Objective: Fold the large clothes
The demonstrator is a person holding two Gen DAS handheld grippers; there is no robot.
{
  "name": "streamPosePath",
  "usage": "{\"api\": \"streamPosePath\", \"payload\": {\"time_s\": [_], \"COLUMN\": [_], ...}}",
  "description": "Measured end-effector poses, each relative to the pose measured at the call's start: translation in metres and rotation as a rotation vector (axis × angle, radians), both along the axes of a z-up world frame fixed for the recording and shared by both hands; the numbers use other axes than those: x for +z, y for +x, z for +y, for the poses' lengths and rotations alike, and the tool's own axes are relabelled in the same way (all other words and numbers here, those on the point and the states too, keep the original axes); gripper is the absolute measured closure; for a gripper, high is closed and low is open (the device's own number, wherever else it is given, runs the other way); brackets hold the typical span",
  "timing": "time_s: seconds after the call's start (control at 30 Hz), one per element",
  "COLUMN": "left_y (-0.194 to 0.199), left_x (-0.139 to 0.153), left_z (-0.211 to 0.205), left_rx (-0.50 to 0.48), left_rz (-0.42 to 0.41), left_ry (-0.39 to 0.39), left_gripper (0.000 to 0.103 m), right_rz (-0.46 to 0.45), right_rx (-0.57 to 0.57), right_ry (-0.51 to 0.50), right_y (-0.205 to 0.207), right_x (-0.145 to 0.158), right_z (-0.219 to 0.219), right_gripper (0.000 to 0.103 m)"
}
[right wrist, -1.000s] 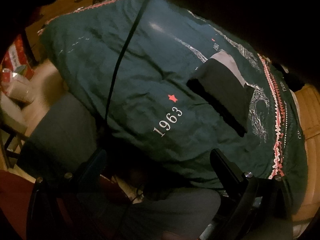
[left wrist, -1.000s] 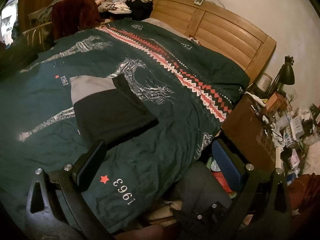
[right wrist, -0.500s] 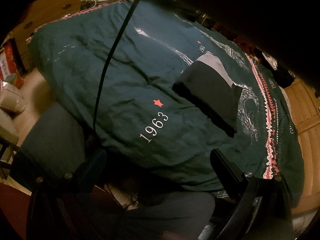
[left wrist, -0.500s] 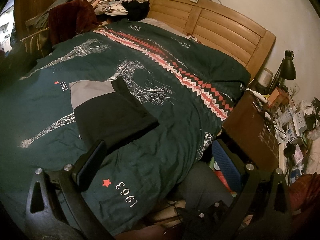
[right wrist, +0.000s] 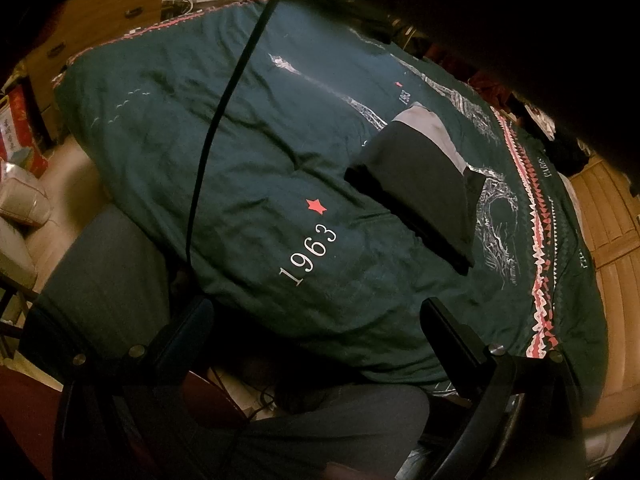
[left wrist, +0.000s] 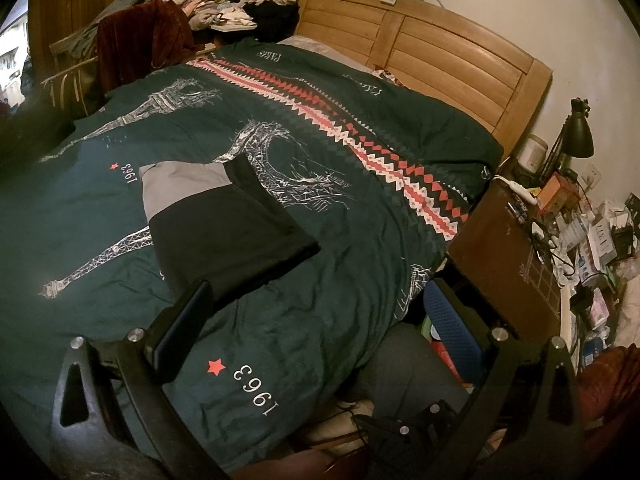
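Left wrist view: left hand-held gripper (left wrist: 320,320) spread wide, empty, above near bed edge; folded black-grey garment (left wrist: 224,224) flat on green duvet (left wrist: 360,240), mid-bed. Right wrist view: right hand-held gripper (right wrist: 316,320) also spread, empty; garment (right wrist: 424,184) far right.

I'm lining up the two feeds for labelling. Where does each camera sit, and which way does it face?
Left wrist: on the left gripper, open, at the bed's side, facing the headboard; a grey leg shows.
Right wrist: on the right gripper, open, facing the drawers; grey legs show.
Shared: the folded garment on the duvet.
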State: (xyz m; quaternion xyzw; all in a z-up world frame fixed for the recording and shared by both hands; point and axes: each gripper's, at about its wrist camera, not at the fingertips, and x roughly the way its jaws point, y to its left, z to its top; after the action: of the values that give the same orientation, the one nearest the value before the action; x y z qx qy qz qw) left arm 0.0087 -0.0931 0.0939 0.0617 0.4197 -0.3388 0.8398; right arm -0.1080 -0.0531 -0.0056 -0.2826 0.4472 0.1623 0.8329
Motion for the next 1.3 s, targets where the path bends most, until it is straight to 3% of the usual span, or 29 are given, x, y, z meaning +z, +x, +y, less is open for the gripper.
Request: {"api": "streamPosePath", "payload": {"time_s": [0.43,0.57,0.7,0.87,1.0,1.1,1.3], "left_y": [0.005,0.016,0.021,0.026,0.04,0.044,0.053], "left_x": [-0.002,-0.006,-0.022,-0.08,-0.137,-0.163,-0.182], "left_z": [0.008,0.037,0.078,0.118,0.153,0.172,0.162], "left_rx": [0.03,0.197,0.385,0.506,0.59,0.63,0.676], "left_rz": [-0.016,-0.128,-0.222,-0.174,0.018,0.104,0.079], "left_ry": [0.001,0.028,0.1,0.195,0.193,0.165,0.236], "left_gripper": [0.0,0.0,0.0,0.0,0.0,0.0,0.0], "right_rz": [0.018,0.063,0.013,0.012,0.081,0.117,0.147], "right_rx": [-0.001,-0.018,-0.075,-0.21,-0.303,-0.338,-0.376], "right_ry": [0.007,0.061,0.105,0.142,0.136,0.137,0.173], "right_y": [0.0,0.006,0.011,0.027,0.044,0.052,0.065], "right_x": [-0.005,-0.008,-0.002,-0.014,-0.043,-0.059,-0.084], "right_z": [-0.001,-0.011,-0.032,-0.072,-0.099,-0.114,-0.128], "right_gripper": [0.0,0.0,0.0,0.0,0.0,0.0,0.0]}}
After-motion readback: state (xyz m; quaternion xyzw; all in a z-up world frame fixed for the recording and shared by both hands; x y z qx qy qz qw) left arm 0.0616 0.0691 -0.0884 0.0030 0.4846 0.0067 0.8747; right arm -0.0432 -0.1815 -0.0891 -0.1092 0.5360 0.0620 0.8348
